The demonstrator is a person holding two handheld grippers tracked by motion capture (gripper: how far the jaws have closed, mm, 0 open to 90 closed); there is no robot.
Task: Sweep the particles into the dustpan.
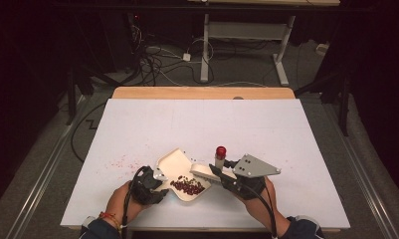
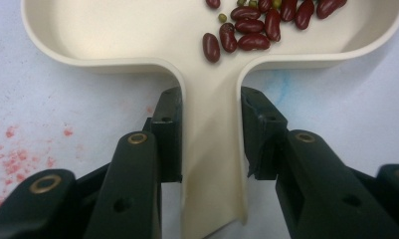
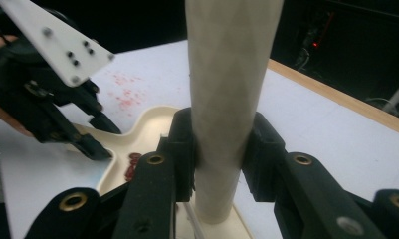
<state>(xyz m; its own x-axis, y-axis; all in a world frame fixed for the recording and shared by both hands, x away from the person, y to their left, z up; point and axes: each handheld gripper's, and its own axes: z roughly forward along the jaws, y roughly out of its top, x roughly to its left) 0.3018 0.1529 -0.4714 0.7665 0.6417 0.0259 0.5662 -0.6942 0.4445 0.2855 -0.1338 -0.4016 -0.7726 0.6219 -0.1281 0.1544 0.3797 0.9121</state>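
The left gripper (image 2: 210,137) has its jaws pinched on the spout-like handle of the cream dustpan-shaped tray (image 2: 137,45), probably to steady it flat on the white table (image 1: 266,124). The right gripper (image 3: 222,154) is clamped around a pale cylindrical handle (image 3: 227,74), raised just beside the tray. Kidney beans (image 2: 259,27), with a few small green ones, lie in the tray's bowl just beyond the left jaws.

The dustpan (image 2: 137,30) looks like smooth cream plastic with a soft shine. The beans (image 2: 266,22) are glossy. The table (image 1: 266,124) is matt white, its far edge wood.
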